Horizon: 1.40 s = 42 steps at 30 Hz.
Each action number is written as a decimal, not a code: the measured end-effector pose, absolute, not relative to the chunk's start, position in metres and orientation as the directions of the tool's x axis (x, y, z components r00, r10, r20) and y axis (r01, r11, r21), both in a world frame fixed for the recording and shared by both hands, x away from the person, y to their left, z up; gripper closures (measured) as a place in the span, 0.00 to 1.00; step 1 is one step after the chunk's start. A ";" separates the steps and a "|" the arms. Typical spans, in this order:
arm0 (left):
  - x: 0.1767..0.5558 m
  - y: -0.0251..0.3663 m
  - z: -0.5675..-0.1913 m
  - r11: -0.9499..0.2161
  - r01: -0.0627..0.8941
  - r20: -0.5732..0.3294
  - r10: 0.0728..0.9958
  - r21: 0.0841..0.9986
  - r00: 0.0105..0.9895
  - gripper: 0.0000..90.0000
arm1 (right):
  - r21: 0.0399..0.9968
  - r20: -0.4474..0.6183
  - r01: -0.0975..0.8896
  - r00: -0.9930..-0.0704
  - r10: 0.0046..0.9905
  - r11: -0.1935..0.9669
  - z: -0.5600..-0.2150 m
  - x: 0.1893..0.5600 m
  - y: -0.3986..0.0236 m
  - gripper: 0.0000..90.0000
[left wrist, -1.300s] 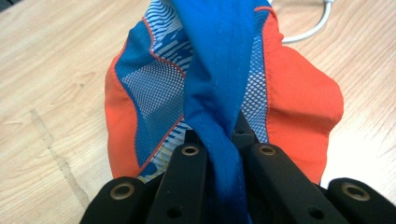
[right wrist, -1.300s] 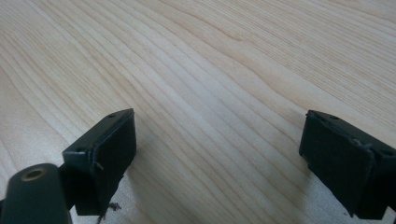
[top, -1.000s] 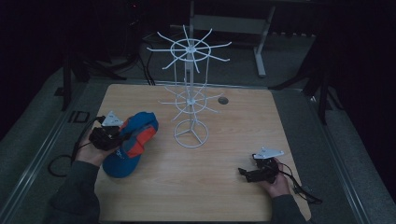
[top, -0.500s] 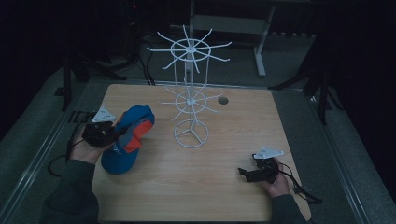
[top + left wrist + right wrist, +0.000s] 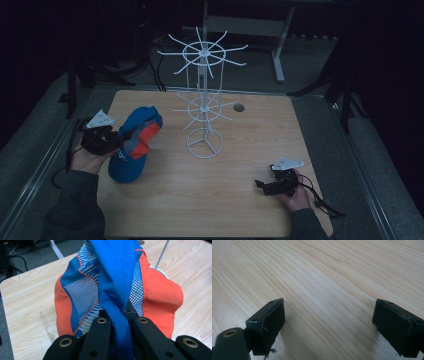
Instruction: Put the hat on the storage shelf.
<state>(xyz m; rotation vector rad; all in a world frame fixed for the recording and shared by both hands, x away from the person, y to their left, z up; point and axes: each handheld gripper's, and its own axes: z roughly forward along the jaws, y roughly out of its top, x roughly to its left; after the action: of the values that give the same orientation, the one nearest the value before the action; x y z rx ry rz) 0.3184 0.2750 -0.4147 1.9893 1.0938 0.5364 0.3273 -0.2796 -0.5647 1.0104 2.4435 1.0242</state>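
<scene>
A blue and orange cap (image 5: 134,145) with mesh panels is lifted at the left side of the table, its lower end near the wood. My left gripper (image 5: 116,142) is shut on a blue fold of the cap (image 5: 117,290), which runs between its two black jaws in the left gripper view (image 5: 122,322). A white wire rack (image 5: 202,95) with two tiers of hooks stands at the table's middle, just right of the cap. My right gripper (image 5: 261,186) rests low near the front right, open, with bare wood between its pads (image 5: 328,322).
The wooden table (image 5: 250,130) has a small dark hole (image 5: 239,107) behind the rack. The rack's ring base (image 5: 204,145) sits close to the cap. Cables trail from both grippers. Dark floor and a desk frame (image 5: 280,50) lie beyond the far edge.
My left gripper has drawn slightly left and back with the cap, which now hangs more upright. The right gripper has stayed in place.
</scene>
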 end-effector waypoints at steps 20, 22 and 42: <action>0.312 0.287 -0.395 -0.230 0.468 -0.041 0.865 0.853 0.501 0.98 | 0.716 -0.007 0.492 -0.705 0.709 0.496 -0.565 0.327 -0.279 0.12; 0.312 0.287 -0.393 -0.226 0.464 -0.041 0.867 0.856 0.497 0.98 | 0.716 -0.007 0.491 -0.705 0.709 0.496 -0.565 0.327 -0.280 0.12; 0.308 0.289 -0.373 -0.165 0.410 -0.060 0.874 0.897 0.482 0.98 | 0.714 -0.006 0.493 -0.705 0.709 0.496 -0.565 0.327 -0.280 0.12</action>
<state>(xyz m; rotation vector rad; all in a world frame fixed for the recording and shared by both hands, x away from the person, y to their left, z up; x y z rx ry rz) 0.3078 0.2890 -0.3729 1.7699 1.0897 0.6065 0.3272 -0.2795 -0.5646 1.0132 2.4444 1.0236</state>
